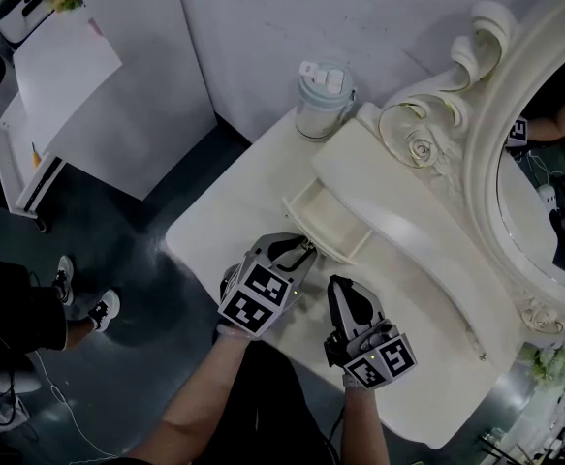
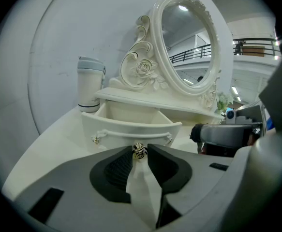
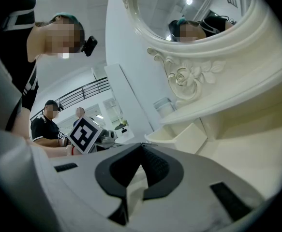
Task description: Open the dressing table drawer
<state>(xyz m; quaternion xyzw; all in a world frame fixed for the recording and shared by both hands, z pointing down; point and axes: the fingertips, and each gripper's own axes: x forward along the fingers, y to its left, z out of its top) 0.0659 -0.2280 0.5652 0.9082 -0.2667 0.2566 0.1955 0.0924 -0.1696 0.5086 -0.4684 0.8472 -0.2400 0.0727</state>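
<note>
While your left gripper (image 1: 303,253) pinches the small knob (image 2: 140,151) on the drawer (image 2: 131,128), which stands well out from under the mirror shelf (image 2: 145,96), and your right gripper (image 3: 141,148) rests pressed together and empty, the opening looks nearly done; pull straight nearer, then release.

Drawer (image 1: 323,219) below shelf (image 1: 403,211), tumbler (image 1: 321,100) on tabletop (image 1: 226,229)

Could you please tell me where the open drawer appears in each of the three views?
Head view: the drawer is at centre, just above the left gripper.
Left gripper view: the drawer is at centre, beyond the jaws, which pinch its knob.
Right gripper view: the drawer is right of centre, under the shelf.
Shared landmark: the carved rose.
</note>
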